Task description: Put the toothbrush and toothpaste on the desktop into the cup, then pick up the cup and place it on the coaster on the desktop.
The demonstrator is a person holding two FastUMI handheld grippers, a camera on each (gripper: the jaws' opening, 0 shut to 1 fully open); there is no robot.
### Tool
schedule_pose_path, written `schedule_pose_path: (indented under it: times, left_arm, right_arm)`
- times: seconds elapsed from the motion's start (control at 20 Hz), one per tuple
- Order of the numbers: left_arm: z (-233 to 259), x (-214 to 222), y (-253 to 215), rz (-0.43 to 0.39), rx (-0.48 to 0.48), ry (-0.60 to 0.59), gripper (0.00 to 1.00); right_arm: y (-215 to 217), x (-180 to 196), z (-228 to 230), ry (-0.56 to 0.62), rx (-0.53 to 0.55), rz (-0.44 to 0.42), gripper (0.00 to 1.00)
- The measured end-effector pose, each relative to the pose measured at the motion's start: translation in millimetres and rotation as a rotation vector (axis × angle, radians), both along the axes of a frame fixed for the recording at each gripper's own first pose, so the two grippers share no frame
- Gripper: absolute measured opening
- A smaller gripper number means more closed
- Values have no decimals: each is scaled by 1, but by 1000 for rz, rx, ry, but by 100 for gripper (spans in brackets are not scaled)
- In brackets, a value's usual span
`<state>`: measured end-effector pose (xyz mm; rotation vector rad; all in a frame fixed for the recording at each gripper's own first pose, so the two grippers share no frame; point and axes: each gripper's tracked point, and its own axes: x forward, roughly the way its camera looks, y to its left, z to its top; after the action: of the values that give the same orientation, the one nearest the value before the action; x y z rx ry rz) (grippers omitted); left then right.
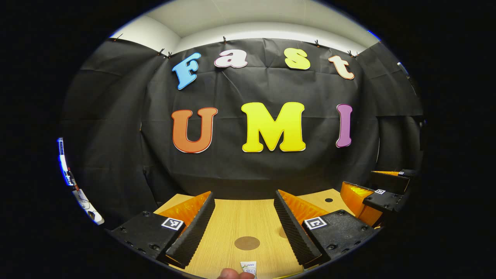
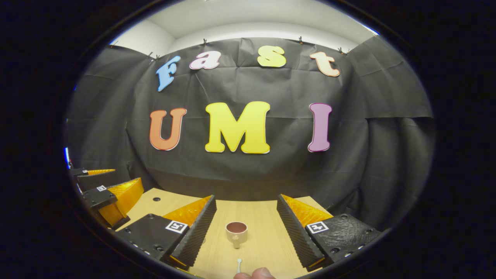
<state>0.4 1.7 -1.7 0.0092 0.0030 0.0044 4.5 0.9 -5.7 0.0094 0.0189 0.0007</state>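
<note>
The left gripper (image 1: 245, 228) hovered over the wooden desktop (image 1: 232, 221) with its fingers wide apart; the round brown coaster (image 1: 247, 243) lay between them, the toothpaste tube (image 1: 248, 268) just behind it. The right gripper (image 2: 244, 228) was likewise spread, the cup (image 2: 236, 231) standing between its fingers, the toothbrush (image 2: 239, 265) nearer the camera.

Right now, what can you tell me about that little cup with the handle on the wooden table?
The small cream-coloured ceramic-looking cup stands upright on the light wooden tabletop, straight ahead between the right gripper's open jaws, touching neither. Its inside looks brownish and holds nothing visible. A short handle points toward the camera. Nearer still lies a slim white toothbrush tip, apart from the cup.
</note>
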Motion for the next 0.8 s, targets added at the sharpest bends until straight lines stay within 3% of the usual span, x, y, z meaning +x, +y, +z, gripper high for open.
schedule_pose_path:
  times: [0.5, 0.8]
  left_arm:
    - [0, 5, -5, -10, 8, 4, 97]
    - [-37, 7, -7, -16, 7, 97, 97]
  right_arm:
    - [0, 8, -3, 19, 3, 7, 95]
    - [3, 16, -36, 95, -8, 33, 93]
